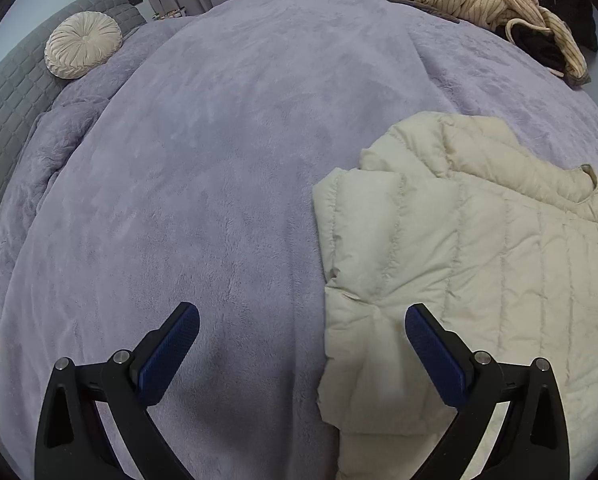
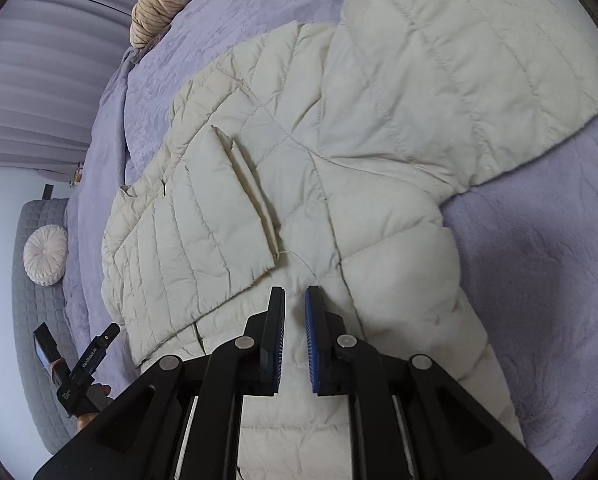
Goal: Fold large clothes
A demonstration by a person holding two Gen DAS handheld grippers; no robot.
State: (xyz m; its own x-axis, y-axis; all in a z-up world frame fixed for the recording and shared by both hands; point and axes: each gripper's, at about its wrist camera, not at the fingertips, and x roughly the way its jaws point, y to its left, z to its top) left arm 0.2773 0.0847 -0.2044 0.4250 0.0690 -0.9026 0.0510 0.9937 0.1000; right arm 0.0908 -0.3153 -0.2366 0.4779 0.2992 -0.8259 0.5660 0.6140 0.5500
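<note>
A cream quilted puffer jacket lies spread on a lavender blanket, at the right in the left wrist view. My left gripper is open and empty, hovering over the blanket at the jacket's left edge. In the right wrist view the jacket fills the middle, with one sleeve reaching to the upper right and a front panel folded over. My right gripper hovers just above the jacket's body with its jaws nearly closed and a narrow gap between them, nothing held. The left gripper also shows in the right wrist view at the lower left.
The lavender blanket covers the bed. A round cream cushion rests against a grey quilted headboard. A striped beige garment and dark clothes are heaped at the far corner. Curtains hang beyond the bed.
</note>
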